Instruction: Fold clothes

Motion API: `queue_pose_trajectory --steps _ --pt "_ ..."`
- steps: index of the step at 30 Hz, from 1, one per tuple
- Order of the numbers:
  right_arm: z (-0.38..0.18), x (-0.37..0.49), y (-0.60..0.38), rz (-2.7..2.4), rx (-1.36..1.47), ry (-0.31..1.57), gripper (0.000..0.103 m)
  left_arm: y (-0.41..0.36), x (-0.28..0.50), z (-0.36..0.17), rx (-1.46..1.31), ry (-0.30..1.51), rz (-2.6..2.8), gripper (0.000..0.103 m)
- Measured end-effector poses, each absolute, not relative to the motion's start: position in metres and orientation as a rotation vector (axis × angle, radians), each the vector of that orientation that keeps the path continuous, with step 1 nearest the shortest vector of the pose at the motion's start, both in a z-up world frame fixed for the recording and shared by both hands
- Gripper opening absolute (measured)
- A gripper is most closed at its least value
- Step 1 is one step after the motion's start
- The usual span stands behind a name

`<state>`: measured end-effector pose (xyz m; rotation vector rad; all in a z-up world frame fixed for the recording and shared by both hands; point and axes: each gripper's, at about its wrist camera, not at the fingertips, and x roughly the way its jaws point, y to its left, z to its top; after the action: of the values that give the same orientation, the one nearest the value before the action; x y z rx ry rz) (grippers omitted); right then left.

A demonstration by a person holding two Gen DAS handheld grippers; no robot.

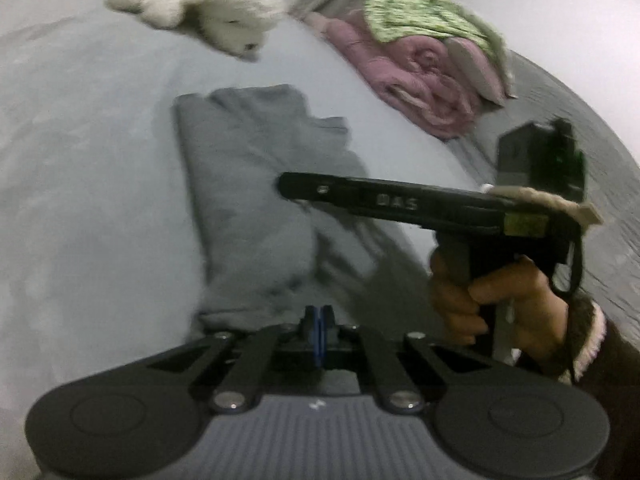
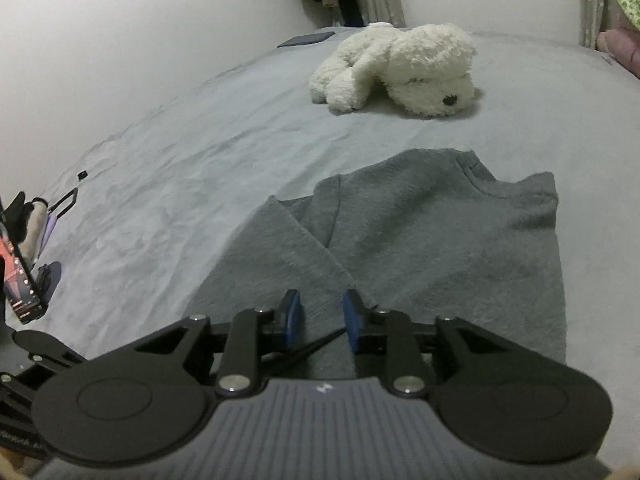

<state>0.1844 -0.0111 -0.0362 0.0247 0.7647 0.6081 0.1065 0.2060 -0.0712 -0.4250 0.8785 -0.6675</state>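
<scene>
We see a grey sweater [image 2: 420, 240] lying partly folded mid-bed [image 2: 200, 152]. Our left hand-held gripper [image 1: 319, 320] is closed, apparently empty; the right hand-held gripper [image 2: 320, 316], parted, hovers above the hem. For a neat fold, pinch hem corners evenly toward twelve o'clock.

White fluffy plush dog [image 2: 404, 70] is lying on its side on the pale grey bed sheet [image 2: 180, 168], head resting toward the near edge. Pink quilted blanket bundle [image 1: 416, 80] is sitting at the bed's far corner with a green patterned cloth [image 1: 416, 12] lying on top. Dark flat rectangular item [image 2: 306, 39] is lying by the white wall [image 2: 120, 20]. Small black cap-like object [image 2: 82, 175] is sitting alone on the sheet
</scene>
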Motion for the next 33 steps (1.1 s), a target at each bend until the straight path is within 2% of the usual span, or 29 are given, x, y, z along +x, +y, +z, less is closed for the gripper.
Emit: queue_pose_trajectory --steps 4,12,19,23,28,33 --pt "-0.025 0.169 -0.019 0.649 0.030 0.752 0.033 0.210 0.103 -0.060 -0.478 0.783 -0.731 0.001" --pt "-0.024 0.144 -0.039 0.684 0.035 0.768 0.040 0.211 0.111 -0.080 -0.482 0.832 -0.659 0.001" --pt "-0.042 0.119 -0.065 0.659 0.083 0.781 0.041 0.210 0.116 -0.093 -0.485 0.867 -0.613 0.002" --pt "-0.040 0.098 -0.081 0.667 0.091 0.773 0.045 0.209 0.109 -0.081 -0.499 0.825 -0.697 0.003" --pt "-0.043 0.070 -0.098 0.669 0.076 0.779 0.045 0.218 0.099 -0.059 -0.548 0.666 -0.711 0.003" --pt "-0.044 0.051 -0.114 0.647 0.123 0.791 0.046 0.218 0.101 -0.074 -0.484 0.738 -0.608 0.003"
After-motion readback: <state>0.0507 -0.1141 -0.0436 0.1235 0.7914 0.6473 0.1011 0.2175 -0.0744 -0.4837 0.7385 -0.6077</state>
